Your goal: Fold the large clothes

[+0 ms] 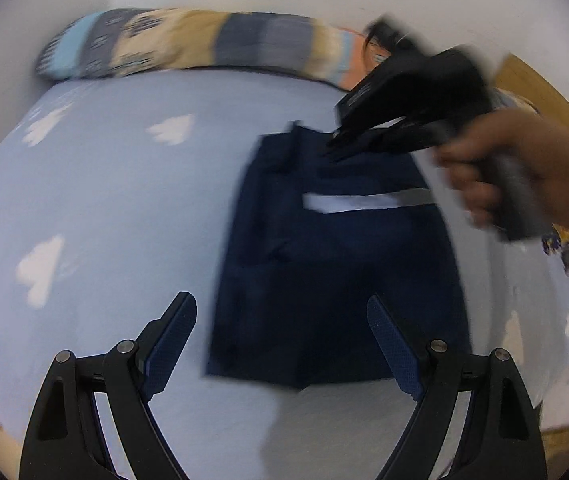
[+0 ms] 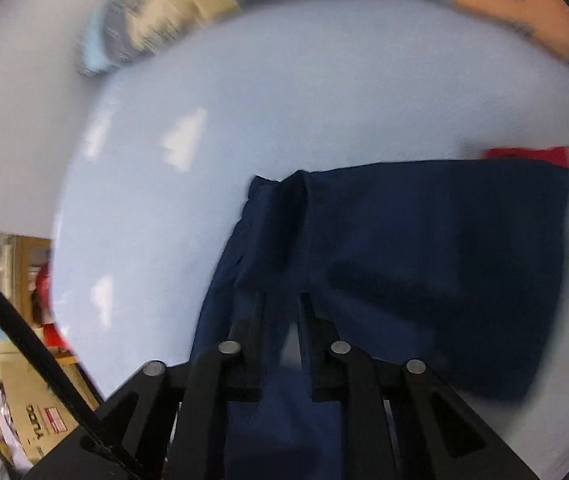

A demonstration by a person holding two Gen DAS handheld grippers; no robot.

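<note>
Your navy garment (image 1: 324, 272) lies part-folded on the bed (image 1: 104, 200), toward its right edge. It's soft, limp and light, so it will sag wherever you lift it. Your right tongs (image 2: 282, 300) are pinched on a fabric edge; your left tongs (image 1: 284, 340) hang wide and empty. Grip seams or corners.

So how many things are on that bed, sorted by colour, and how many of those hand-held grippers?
Navy: 1, the folded garment with a pale stripe
Red: 1, a red cloth at the garment's far edge
Patterned beige, grey and blue: 1, the long pillow
Black: 2, the left hand-held gripper and the right hand-held gripper
Total: 5
</note>
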